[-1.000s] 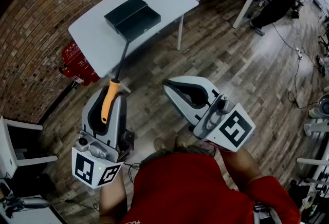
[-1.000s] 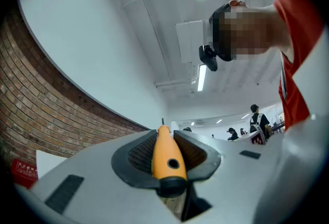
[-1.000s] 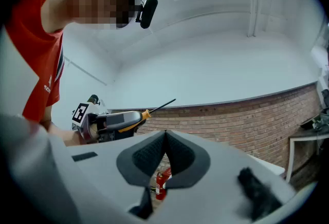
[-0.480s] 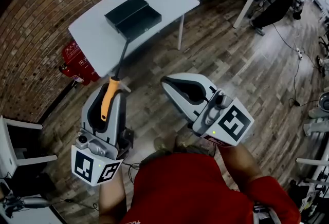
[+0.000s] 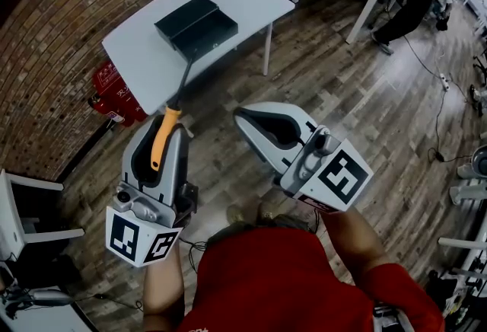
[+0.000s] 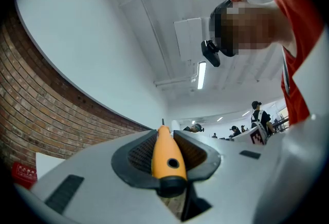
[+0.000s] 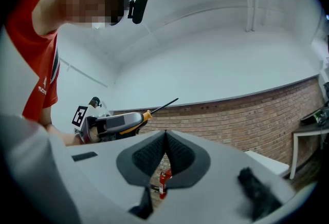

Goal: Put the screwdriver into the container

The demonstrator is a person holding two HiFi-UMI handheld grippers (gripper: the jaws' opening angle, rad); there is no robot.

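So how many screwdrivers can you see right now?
1. The screwdriver is in the left gripper, its orange handle between the jaws, shaft pointing toward the container on the table. Another could be hidden inside the container.

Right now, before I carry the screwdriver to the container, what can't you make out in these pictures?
Inside of the container: head view, too small and dark to tell whether anything lies in it.
Screwdriver tip: head view, its thin dark shaft merges with the container's edge; left gripper view, the orange handle hides nearly all the shaft.
Table far legs: head view, hidden under the tabletop.
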